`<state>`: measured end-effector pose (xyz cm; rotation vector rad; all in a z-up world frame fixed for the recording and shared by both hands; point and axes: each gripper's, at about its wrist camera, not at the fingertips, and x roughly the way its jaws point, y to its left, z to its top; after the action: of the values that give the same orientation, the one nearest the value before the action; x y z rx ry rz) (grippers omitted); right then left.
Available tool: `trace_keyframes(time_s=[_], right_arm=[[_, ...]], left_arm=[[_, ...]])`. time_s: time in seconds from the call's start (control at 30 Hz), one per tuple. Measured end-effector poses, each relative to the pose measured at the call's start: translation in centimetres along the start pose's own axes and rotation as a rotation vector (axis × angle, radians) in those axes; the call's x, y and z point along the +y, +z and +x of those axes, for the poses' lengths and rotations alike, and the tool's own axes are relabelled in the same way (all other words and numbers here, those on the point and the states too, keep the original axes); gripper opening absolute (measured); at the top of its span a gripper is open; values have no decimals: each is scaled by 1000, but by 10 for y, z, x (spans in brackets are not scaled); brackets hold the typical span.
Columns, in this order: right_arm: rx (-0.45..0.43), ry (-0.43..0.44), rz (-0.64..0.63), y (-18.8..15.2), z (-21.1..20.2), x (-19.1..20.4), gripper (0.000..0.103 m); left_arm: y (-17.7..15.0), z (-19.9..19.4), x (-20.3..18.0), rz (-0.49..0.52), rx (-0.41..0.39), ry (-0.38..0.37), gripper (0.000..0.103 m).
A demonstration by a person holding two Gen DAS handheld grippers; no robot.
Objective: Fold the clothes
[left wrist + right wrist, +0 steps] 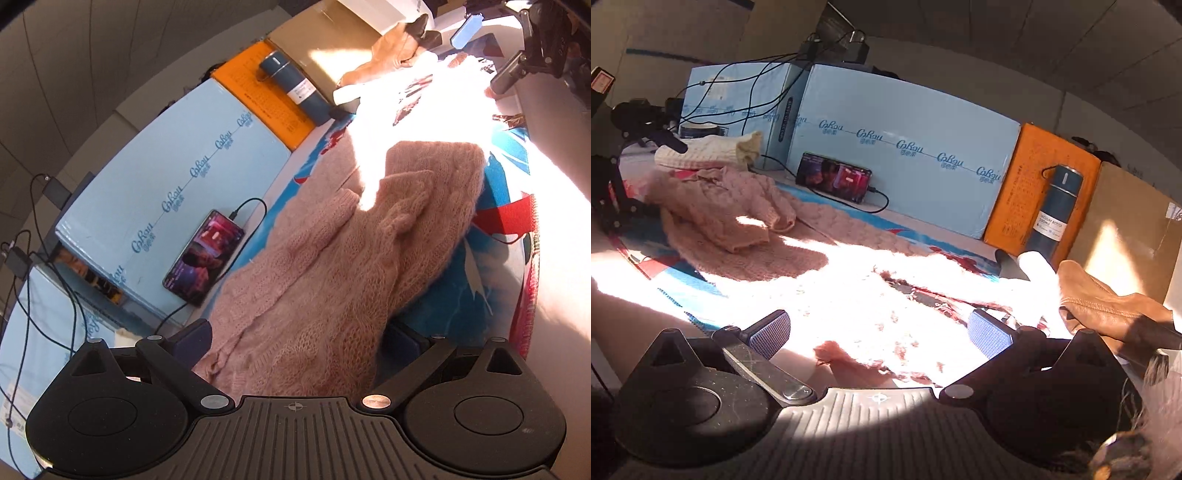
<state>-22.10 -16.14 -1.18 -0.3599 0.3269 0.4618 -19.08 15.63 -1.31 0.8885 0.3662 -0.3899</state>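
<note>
A: How far along are you with the pink sweater (332, 251)?

B: Partway, by my reading. It lies spread on the blue patterned cloth (458, 295), just in front of the phone (204, 255) leaning on the light blue box (173, 177). One part, probably a sleeve, is already laid back over the body, but the rest looks loose and rumpled.

A: And your grippers?

B: Your left gripper (299, 343) has sweater fabric bunched between its fingers; whether the pads actually pinch it, I cannot tell. Your right gripper (881, 328) stands wide open over the sunlit end of the knit, far from the phone, holding nothing.

A: What is left?

B: Squaring the body, folding it over, then likely the cream knit (709, 149) lying beyond the sweater.
</note>
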Motion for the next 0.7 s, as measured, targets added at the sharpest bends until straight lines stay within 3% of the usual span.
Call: trace_keyframes(time_s=[0.13,0.33,0.4,0.47,0.53,0.63,0.7], right_arm=[[13,102,-73,7,15,22,103],[-16,175,-140,20,36,47,103],[-15,165,-156,22,41,50,103],[-17,133,-170,23,43,50,103],[-14,18,-202,15,40,44,102],[13,-111,-174,3,35,22,100],[29,-171,-163,-3,31,9,93]], left_arm=[[5,13,3,-75,-20,8,99],[1,21,36,-405,-11,31,99],[-4,23,47,-506,-3,45,98],[-10,21,52,-534,1,54,97],[-16,18,51,-533,6,49,93],[-24,14,49,-535,13,40,78],[-27,12,49,-547,9,36,49]])
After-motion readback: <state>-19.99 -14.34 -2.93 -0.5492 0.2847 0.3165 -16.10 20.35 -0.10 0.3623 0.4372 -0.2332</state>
